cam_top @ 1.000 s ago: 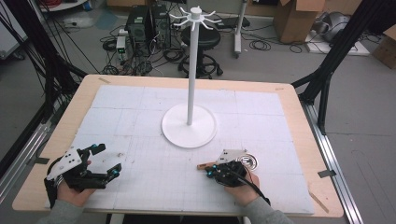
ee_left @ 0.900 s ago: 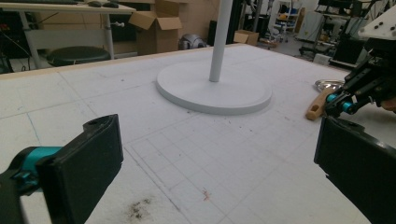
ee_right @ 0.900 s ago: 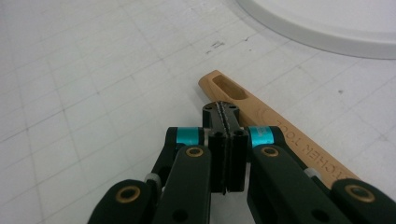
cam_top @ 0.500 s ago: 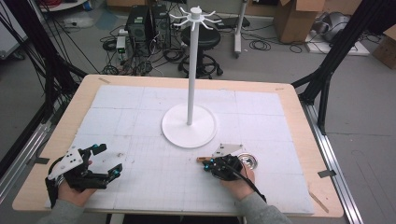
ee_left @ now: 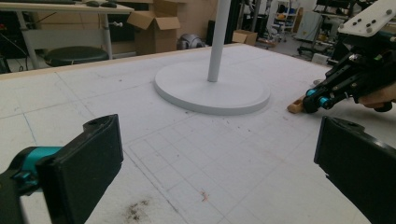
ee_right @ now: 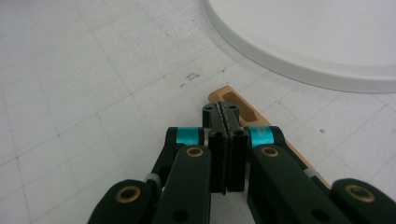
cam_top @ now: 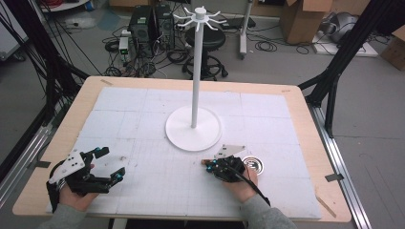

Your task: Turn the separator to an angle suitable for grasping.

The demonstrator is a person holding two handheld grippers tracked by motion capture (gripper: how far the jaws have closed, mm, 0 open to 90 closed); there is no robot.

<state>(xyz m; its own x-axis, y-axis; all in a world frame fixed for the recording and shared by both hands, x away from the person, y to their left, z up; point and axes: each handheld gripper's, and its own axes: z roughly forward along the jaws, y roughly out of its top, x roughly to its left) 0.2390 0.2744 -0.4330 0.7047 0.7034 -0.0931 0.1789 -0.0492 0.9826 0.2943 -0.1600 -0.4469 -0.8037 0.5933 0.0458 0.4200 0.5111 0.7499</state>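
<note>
The high view looks forward and down over the table [cam_top: 296, 109]; each gripper view rides low behind its jaws, both sharing the white stand [cam_top: 193, 129] ahead.

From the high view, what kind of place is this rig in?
Most likely a robotics lab or workshop, not a home. A wooden table covered with a white gridded mat stands inside a black frame; computer towers and loose cables sit on the bare floor behind, beside cardboard boxes.

Bench [cam_top: 143, 109] mid was blocked by stand [cam_top: 193, 128]; wide free mat btwn L claw [cam_top: 106, 164] & R claw [cam_top: 208, 165]; strainer [cam_top: 253, 164] crowded R side.
</note>
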